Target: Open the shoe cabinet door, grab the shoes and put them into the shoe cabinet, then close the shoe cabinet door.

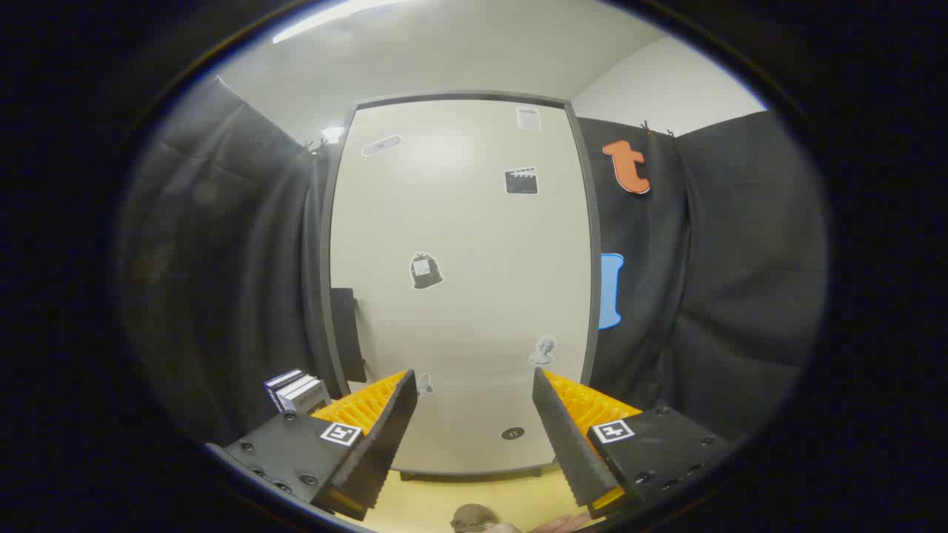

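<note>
Gripper view: the gripper (474, 426) points at the shoe cabinet door (459, 281), fingers spread wide and holding nothing. The door stands shut beyond them: a pale panel in a dark frame, dotted with small stickers (426, 270). Books (296, 391) stand left of it.

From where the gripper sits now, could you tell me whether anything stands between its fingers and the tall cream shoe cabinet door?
Nothing visible does: the open gripper faces the closed tall cream shoe cabinet door directly.

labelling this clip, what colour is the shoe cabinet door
Off-white shoe cabinet door with a dark grey frame, seen in the gripper view beyond the open fingers.
</note>
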The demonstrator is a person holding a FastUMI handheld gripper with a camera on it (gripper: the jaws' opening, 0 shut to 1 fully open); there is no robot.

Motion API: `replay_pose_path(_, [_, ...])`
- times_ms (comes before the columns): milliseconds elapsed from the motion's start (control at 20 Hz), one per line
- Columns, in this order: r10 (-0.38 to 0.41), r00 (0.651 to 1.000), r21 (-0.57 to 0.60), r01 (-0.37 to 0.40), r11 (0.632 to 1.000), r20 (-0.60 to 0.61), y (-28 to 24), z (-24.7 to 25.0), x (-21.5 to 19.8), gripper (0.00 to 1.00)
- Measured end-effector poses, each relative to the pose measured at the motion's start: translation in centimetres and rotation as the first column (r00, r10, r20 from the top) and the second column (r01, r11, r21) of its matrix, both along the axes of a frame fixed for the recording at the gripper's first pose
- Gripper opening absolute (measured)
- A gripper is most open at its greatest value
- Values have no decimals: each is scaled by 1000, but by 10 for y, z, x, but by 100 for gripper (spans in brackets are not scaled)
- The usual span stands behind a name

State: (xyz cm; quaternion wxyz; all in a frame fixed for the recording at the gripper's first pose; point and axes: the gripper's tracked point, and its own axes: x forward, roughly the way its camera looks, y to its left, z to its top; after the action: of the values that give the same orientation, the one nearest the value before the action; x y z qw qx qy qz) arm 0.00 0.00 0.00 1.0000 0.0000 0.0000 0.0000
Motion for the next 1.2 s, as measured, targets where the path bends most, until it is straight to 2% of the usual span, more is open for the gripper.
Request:
replay_pose_path(250, [6, 999, -1, -6, 1000, 33, 2, 9, -2, 96])
replay_pose_path(850, [28, 1000, -13, -28, 1000, 15, 4, 7, -4, 96])
replay_pose_path(1200, [80, 997, -24, -80, 997, -5, 28, 3, -2, 96])
